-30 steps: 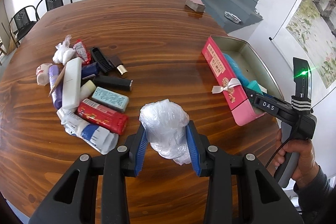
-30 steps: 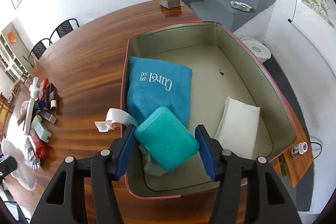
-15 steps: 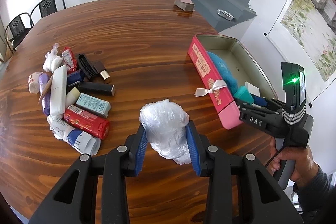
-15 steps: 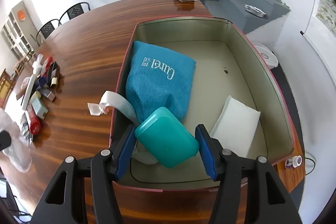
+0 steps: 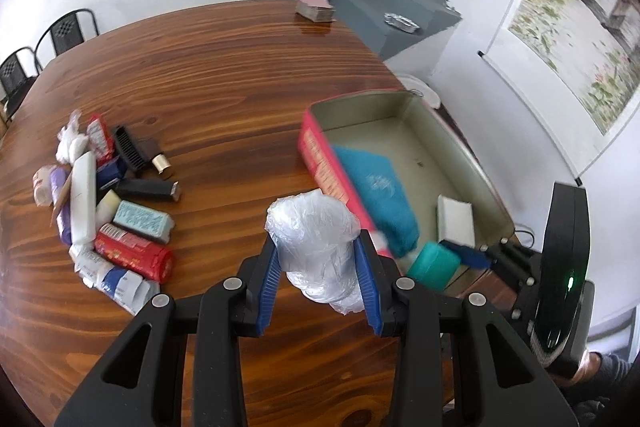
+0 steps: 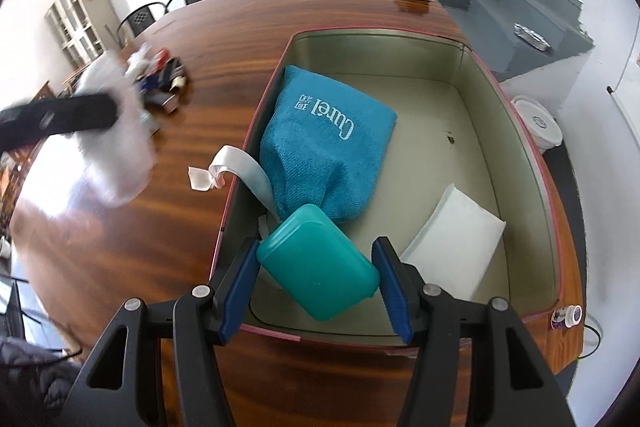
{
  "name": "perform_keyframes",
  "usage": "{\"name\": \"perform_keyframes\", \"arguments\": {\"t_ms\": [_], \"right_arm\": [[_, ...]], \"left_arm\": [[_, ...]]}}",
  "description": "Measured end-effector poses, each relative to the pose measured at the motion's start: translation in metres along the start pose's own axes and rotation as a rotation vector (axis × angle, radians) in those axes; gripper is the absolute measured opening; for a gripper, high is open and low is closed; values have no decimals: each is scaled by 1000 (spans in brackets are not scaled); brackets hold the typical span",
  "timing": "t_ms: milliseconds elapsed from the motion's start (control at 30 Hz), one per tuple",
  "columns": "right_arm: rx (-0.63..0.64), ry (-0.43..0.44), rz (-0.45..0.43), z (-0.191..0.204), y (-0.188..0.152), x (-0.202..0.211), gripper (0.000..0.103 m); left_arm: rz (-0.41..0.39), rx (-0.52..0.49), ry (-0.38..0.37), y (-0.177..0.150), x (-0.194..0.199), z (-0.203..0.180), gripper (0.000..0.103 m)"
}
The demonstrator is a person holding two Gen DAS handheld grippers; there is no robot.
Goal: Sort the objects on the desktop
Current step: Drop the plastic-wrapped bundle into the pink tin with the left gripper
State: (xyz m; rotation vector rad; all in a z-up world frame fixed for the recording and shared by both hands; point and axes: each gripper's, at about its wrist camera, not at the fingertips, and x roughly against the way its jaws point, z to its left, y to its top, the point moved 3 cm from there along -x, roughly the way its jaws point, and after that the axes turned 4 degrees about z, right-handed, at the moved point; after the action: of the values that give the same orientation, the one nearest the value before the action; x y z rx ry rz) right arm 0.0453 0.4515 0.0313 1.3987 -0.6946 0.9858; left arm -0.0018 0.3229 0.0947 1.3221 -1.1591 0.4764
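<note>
Crinkled clear plastic fills the left gripper (image 5: 318,273): its blue pads are clamped on a wadded plastic bag (image 5: 316,247), held above the wooden table (image 5: 224,75) just beside the pink tin (image 5: 320,163). What the bag wraps, if anything, can't be made out. Over on the right, the right gripper (image 6: 318,285) is pressed onto a teal plastic case (image 6: 318,263), hanging over the tin's near corner; the case hides the tin floor under it and the lower end of the white ribbon (image 6: 236,173) that curls over the rim. Inside the tin lie a blue Curel towel (image 6: 326,143) and a white pad (image 6: 450,241), well apart. From the right wrist the left gripper is a dark smear and the bag a pale blur (edges impossible to trace). Back on the table's far-left side, a heap of tubes and small boxes (image 5: 108,195) sits waiting; most labels are too small to read. A hand (image 5: 588,373) is mostly cut off at the frame's lower right.
</note>
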Motion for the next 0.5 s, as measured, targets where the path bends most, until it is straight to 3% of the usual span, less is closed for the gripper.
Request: {"name": "perform_keyframes", "arguments": {"t_ms": [167, 333, 500], "right_arm": [[-18, 21, -43, -1, -4, 13, 62], [-49, -20, -138, -11, 1, 42, 71], [-123, -77, -187, -29, -2, 61, 72]], "left_arm": [[2, -53, -35, 10, -4, -18, 39], [-17, -100, -74, 25, -5, -38, 39], [-17, -132, -116, 40, -13, -58, 40]]}}
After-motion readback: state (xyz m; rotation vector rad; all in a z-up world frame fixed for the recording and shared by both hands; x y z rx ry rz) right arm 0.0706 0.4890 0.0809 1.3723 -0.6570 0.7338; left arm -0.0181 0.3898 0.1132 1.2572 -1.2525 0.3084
